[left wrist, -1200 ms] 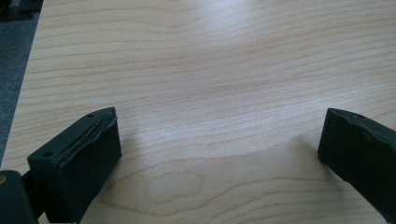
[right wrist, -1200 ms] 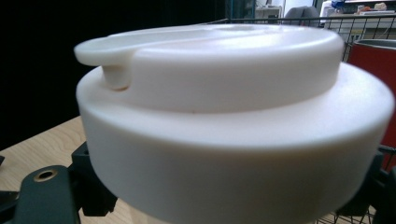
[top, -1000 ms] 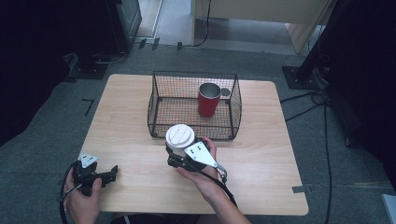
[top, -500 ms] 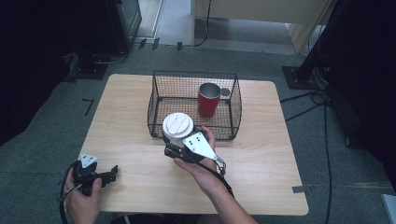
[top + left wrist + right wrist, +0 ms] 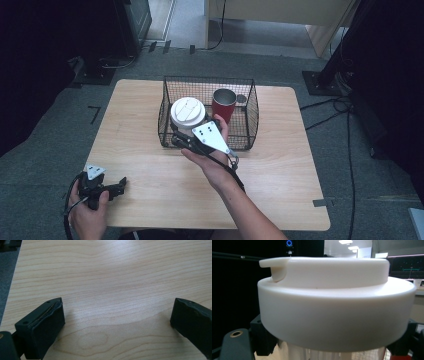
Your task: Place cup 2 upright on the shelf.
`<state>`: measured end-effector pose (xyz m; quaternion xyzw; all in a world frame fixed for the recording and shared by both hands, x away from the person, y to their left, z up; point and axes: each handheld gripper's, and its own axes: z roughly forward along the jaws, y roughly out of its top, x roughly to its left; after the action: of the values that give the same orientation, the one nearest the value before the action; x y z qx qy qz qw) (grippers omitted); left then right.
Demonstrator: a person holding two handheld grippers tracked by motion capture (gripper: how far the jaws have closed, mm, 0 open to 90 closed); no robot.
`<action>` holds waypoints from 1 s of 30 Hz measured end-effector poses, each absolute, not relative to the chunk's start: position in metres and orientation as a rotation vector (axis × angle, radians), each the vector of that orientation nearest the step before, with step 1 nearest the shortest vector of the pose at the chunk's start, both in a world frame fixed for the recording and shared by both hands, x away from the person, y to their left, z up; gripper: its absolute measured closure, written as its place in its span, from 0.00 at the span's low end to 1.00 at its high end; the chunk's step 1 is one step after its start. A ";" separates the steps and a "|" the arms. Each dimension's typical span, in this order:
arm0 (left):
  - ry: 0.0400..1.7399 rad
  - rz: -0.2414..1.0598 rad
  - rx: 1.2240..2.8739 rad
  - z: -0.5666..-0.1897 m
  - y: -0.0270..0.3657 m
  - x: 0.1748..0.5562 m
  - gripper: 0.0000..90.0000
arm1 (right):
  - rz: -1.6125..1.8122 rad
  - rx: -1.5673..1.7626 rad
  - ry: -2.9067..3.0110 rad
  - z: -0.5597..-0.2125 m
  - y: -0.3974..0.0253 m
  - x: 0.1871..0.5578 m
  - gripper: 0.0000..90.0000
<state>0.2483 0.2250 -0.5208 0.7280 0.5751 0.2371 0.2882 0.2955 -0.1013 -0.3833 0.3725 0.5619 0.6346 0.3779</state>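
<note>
Cup (image 5: 187,114) pinched by right hand-held gripper (image 5: 181,138) above basket (image 5: 250,120); left hand-held gripper (image 5: 117,320) spread.

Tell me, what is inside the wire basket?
A red mug stands inside the wire basket. The right claw holds a white-lidded cup over its near-left part, hiding that part's floor.

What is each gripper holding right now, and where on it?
Right gripper clamps the white-lidded cup on its body just below the lid. Left gripper holds nothing.
</note>
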 end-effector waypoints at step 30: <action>1.535 0.636 1.942 -0.521 0.225 0.248 0.00 | 1.566 0.957 1.397 -0.383 -0.086 0.375 0.18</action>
<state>0.2484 0.2250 -0.5211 0.7276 0.5749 0.2383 0.2888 0.3753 -0.0864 -0.3828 0.3792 0.5537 0.6207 0.4055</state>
